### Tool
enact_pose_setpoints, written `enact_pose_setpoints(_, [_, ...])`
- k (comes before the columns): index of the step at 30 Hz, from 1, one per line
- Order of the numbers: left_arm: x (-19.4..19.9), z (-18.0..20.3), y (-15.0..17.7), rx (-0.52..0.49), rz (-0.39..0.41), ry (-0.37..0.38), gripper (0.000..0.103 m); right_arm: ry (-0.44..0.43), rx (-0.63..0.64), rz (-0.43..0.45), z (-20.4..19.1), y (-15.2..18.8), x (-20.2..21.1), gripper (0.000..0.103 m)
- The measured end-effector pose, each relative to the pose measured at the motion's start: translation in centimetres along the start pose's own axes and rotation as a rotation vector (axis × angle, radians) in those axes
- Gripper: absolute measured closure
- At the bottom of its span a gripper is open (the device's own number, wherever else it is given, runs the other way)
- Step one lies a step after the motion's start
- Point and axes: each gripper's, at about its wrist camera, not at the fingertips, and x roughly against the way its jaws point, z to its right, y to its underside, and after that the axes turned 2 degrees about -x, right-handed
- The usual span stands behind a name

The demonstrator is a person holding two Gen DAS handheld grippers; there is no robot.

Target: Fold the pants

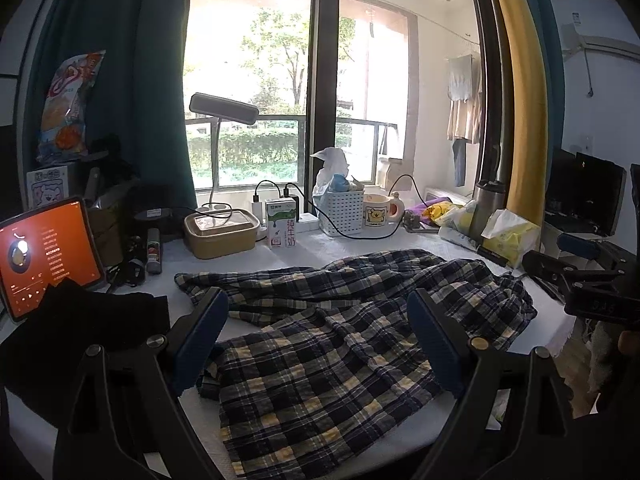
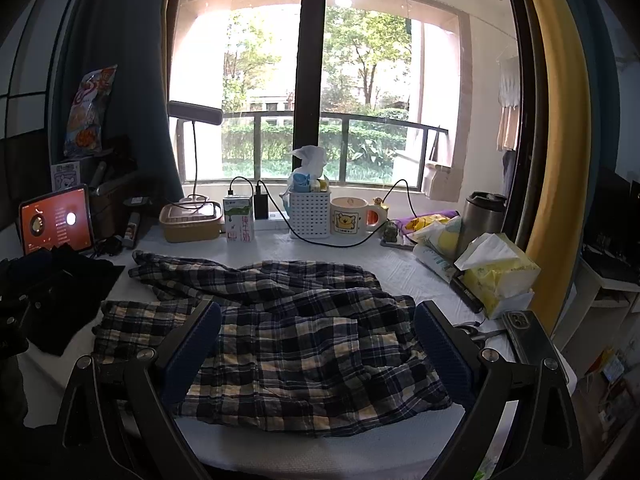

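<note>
Left gripper [image 1: 318,320] jaws wide apart, right gripper [image 2: 318,332] jaws likewise, both empty

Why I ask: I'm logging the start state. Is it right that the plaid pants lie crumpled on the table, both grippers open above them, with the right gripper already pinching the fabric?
Not quite. The right gripper pinches nothing: the right wrist view shows its jaws wide apart over the pants. The rest holds: pants crumpled on the table, left gripper open too.

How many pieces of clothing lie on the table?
2: plaid pants crumpled mid-table, and a black garment at the left edge by the tablet. Others may be hidden.
</note>
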Motion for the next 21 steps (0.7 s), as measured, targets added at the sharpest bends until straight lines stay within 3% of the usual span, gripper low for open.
enact_pose_setpoints(21, [0.29,0.35,-0.11,-0.009,0.005,0.008,0.013,-0.003,0.003,0.004,0.07,-0.05,0.06,0.005])
